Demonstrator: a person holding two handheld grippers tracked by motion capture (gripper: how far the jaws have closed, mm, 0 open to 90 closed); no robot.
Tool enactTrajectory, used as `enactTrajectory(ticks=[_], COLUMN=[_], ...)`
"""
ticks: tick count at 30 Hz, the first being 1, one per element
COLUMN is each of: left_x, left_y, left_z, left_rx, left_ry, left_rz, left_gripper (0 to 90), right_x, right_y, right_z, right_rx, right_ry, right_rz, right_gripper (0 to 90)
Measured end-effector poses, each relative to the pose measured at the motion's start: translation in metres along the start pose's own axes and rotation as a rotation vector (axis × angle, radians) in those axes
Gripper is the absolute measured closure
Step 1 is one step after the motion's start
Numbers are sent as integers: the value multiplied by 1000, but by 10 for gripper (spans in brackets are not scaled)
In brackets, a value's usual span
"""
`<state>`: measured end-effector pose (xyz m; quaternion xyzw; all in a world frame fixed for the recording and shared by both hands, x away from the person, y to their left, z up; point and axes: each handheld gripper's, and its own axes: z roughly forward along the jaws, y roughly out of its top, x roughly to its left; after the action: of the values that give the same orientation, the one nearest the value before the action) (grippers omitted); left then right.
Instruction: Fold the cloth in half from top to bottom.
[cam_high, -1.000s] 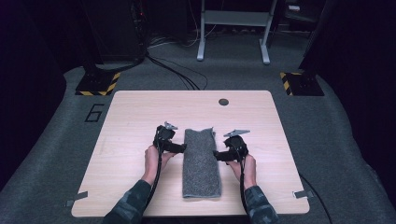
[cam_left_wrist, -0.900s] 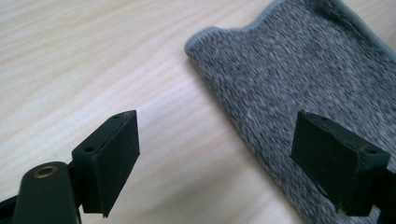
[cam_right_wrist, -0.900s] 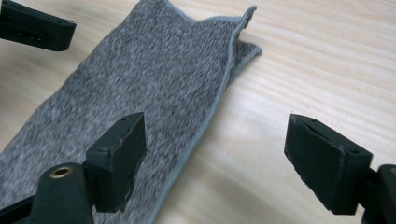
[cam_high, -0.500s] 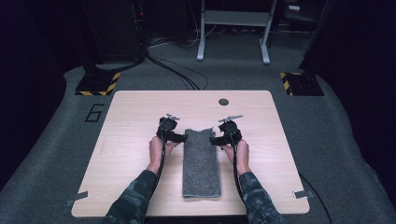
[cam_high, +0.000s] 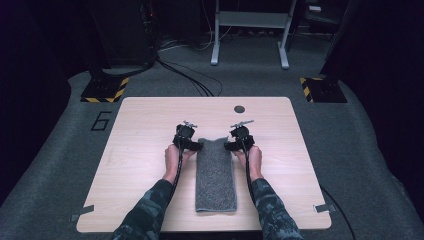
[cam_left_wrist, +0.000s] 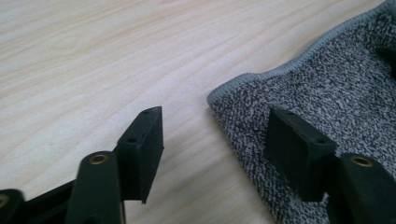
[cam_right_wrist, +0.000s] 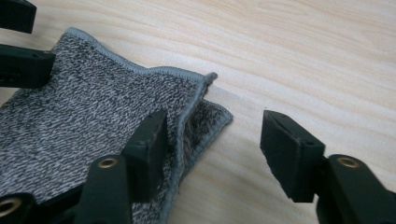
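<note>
Forearms in patterned sleeves are reaching in from the near edge of the table, each hand lying low with its palm toward the wood and its tongs pointing inward at the far end of a folded grey towel.

The left hand is resting just outside the left tongs, which are sitting at the towel's far left corner. In the left gripper view these left tongs are standing partly apart, having just been closing. One pad is hovering over bare wood outside the towel's hemmed edge, and the other pad is sitting over the grey weave. The corner lies between them, yet neither pad is visibly pressing on it.

The right hand is mirroring this pose beside the right tongs, at the towel's far right corner. In the right gripper view the right tongs are also standing partly apart after just closing somewhat. One pad is lying on top of the cloth, where the upper layer is curling back from the layer beneath. The other pad is hanging over bare table, well clear of the hem. Nothing is clamped yet.

The towel is lying flat between the two tongs and stretching back between the forearms toward the person.
</note>
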<state>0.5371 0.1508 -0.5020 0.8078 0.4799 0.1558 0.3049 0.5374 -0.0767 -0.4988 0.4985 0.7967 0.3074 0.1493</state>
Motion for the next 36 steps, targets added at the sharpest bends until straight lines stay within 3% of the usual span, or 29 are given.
enactTrajectory(ticks=[2,11,16,24,29,36], left_x=[-1,-7,-12,-18,-17,-15], left_y=[0,-1,-1,0,-1,-4], left_z=[2,6,6,6,6,-3], left_rx=[8,19,18,17,14,-47], left_ry=[1,-4,-8,-31,-33,-35], left_rz=[9,31,46,76,79,64], left_gripper=[447,551,631,831,862,866], right_x=[1,5,7,11,12,13], right_y=[1,0,0,1,-1,-8], right_z=[2,10,10,10,10,1], right_rx=[-4,30,23,36,30,-26], right_ry=[-6,-4,7,33,33,28], right_rz=[-3,-40,-60,-16,7,7], right_gripper=[457,571,684,845,867,873])
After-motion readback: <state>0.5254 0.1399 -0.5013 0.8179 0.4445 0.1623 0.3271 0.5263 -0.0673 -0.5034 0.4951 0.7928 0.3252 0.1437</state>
